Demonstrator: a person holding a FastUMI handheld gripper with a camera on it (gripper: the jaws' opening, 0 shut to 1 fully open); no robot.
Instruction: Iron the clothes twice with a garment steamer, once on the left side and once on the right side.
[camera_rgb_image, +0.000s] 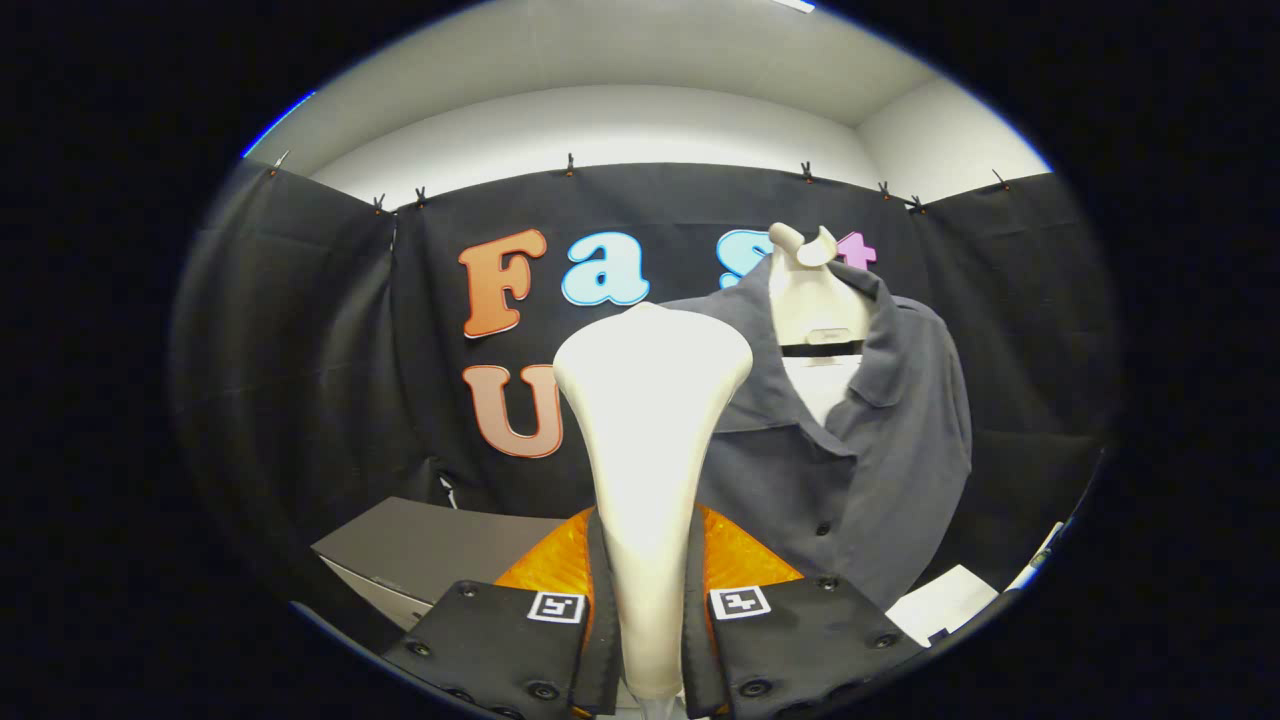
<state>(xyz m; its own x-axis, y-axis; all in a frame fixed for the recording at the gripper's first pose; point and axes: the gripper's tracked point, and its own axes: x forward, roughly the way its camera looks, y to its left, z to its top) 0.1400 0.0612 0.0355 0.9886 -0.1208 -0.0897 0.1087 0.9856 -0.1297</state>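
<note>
My gripper (648, 610) is shut on the white garment steamer (648, 420), whose handle runs up between the two fingers to a wide head. The steamer stands upright just ahead of me. Beyond it and to its right hangs a dark grey shirt (880, 440) with a collar and buttons, dressed on a white mannequin torso (815, 310). The steamer head sits in front of the shirt's left shoulder and hides part of it; I cannot tell whether it touches the cloth.
A grey box (430, 555) sits low on the left of the fingers. White sheets of paper (945, 600) lie low on the right, below the shirt's hem. Black cloth walls close the booth behind.
</note>
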